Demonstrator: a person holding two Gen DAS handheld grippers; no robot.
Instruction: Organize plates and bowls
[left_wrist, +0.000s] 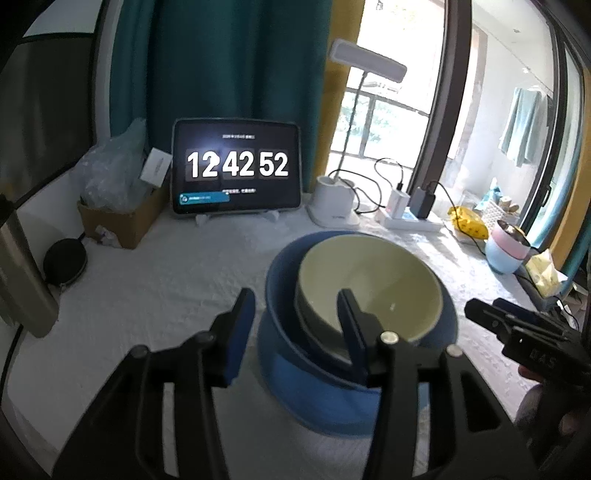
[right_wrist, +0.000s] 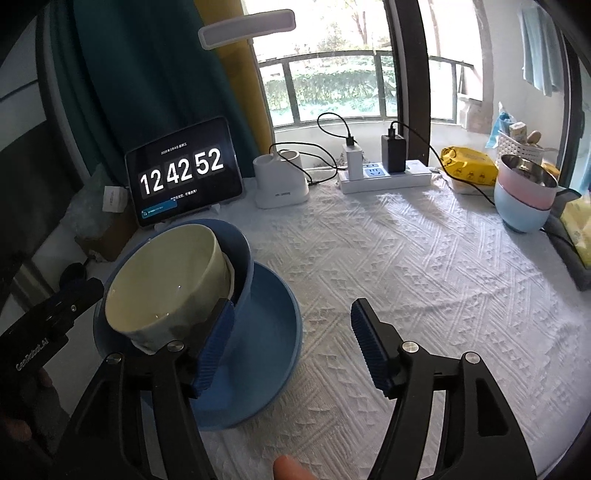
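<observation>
Both my grippers – left, right – gape empty; I withdraw without nudging the cream bowl stacked in the blue bowl.

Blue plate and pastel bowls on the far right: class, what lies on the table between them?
Only bare white tablecloth; the right wrist view shows nothing between the blue plate and the stacked pastel bowls.
</observation>
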